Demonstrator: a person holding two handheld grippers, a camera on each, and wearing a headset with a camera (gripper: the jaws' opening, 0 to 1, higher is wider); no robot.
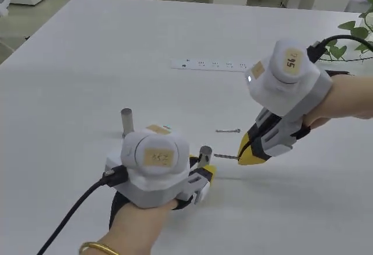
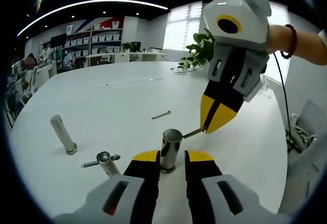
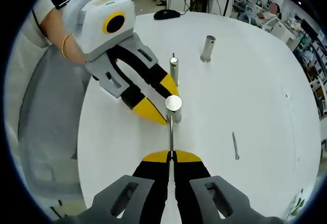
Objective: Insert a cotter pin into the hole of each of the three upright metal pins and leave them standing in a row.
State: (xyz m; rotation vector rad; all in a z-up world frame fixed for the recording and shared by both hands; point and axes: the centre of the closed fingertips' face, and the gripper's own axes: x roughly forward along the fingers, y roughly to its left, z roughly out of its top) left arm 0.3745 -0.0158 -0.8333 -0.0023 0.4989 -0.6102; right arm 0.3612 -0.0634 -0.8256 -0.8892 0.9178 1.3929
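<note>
The left gripper [image 2: 172, 156] and right gripper [image 3: 172, 156] each have a rounded pale grey body, black jaws tipped yellow, a tan sticker [image 1: 157, 157] with digits on top and a black cable [image 1: 70, 214]. A gold bangle [image 1: 96, 247] rings the left wrist, dark red beads [image 2: 292, 34] the right

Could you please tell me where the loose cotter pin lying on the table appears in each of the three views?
Head view: the loose cotter pin lies right of centre.
Left gripper view: near centre, beyond the metal pin.
Right gripper view: lower right.
Shared landmark: that metal pin, between the fingers of the left gripper.
</note>
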